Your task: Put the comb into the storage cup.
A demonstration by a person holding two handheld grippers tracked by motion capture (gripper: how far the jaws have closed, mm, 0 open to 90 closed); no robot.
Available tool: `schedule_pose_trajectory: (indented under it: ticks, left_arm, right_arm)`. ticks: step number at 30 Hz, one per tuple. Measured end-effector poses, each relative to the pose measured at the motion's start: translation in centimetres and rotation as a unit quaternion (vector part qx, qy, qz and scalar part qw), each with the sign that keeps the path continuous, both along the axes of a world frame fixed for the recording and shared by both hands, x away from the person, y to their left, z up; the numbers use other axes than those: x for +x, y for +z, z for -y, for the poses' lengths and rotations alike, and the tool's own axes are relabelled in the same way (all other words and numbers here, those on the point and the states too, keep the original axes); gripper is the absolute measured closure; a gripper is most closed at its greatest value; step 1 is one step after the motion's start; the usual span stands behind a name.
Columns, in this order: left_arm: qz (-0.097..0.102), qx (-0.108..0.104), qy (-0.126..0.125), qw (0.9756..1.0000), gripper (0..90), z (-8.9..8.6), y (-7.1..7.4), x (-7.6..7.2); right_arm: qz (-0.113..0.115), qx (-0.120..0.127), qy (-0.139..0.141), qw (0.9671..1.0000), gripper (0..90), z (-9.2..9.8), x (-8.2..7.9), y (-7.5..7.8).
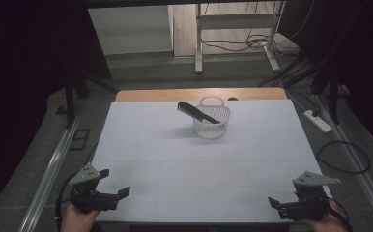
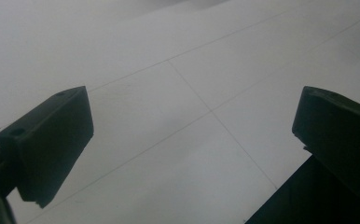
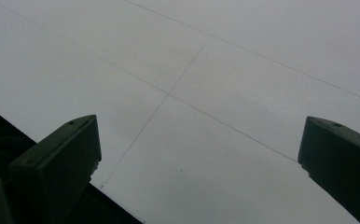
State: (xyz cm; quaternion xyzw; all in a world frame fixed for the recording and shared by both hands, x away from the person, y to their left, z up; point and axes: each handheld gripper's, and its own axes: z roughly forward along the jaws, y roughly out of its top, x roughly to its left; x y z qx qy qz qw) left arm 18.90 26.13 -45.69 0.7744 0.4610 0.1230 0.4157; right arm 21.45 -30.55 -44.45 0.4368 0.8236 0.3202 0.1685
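- The black left gripper (image 1: 114, 181) is hovering at seven o'clock near the white matte table (image 1: 141, 145) edge, jaws spread wide and empty.
- A black plastic comb (image 1: 197, 113) is leaning inside a round white perforated plastic basket (image 1: 212, 123) at twelve o'clock, open tabletop all around.
- The black right gripper (image 1: 276, 205) is hovering at five o'clock, jaws wide, gripping nothing.

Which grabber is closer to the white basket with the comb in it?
Right, but only slightly. The basket sits far across the table; the right gripper waits at the near right corner, the left gripper at the near left corner.
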Motion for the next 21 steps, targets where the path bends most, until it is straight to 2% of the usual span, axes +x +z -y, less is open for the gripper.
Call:
schedule_pose_trajectory:
  ticks: [12, 21]
  left_arm:
    - [0.000, 0.007, 0.009, 0.9999, 0.0, -0.2, 0.0, -1.1]
    - [-0.002, 0.007, 0.009, 0.9999, 0.0, -0.1, -0.1, -1.2]
  right_arm:
    - [-0.001, -0.002, 0.000, 1.0000, 0.0, 0.0, 0.0, 0.0]
    - [0.000, -0.002, 0.000, 1.0000, 0.0, 0.0, 0.0, 0.0]
